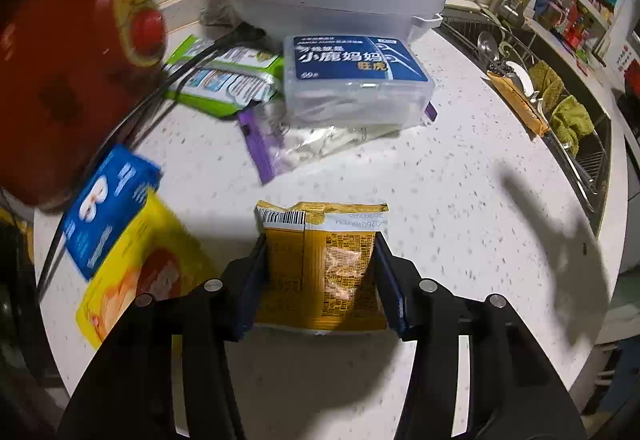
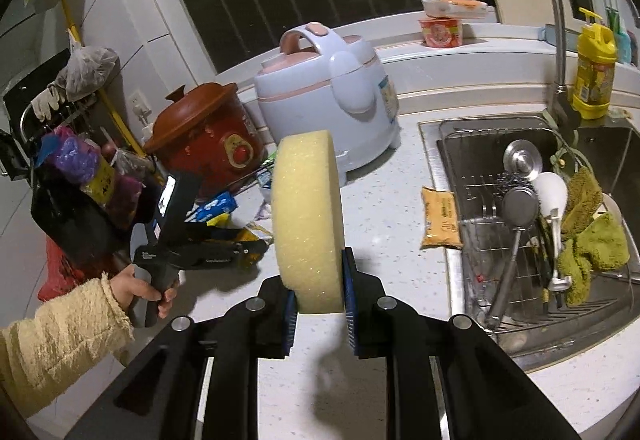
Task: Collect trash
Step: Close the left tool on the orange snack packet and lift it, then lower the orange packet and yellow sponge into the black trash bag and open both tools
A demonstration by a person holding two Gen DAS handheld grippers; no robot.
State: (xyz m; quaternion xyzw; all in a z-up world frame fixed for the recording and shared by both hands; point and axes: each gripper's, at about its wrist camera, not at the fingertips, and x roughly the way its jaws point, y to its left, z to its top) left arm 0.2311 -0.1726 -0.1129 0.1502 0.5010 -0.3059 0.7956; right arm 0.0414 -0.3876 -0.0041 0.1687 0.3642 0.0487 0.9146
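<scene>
two grippers at a white speckled countertop (image 1: 460, 160). left gripper (image 1: 320, 272): jaws half open, pads against both sides of a flat yellow snack wrapper (image 1: 320, 264) lying on the counter. right gripper (image 2: 320, 292): jaws narrow, clamped on an upright round yellow sponge (image 2: 308, 220). steel sink (image 2: 448, 144): wire rack (image 2: 500, 280) holding ladles (image 2: 520, 160) and green cloths (image 2: 592, 244); another yellow packet (image 2: 440, 218) beside its rim.

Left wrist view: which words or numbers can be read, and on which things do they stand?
"小鹿妈妈": blue label of the clear plastic box.
Yellow snack packet between the left tool's fingers: barcode; the upside-down date digits and fine print are too small to read.
Green packets, blue-and-yellow packet: blurred, unreadable.
</scene>
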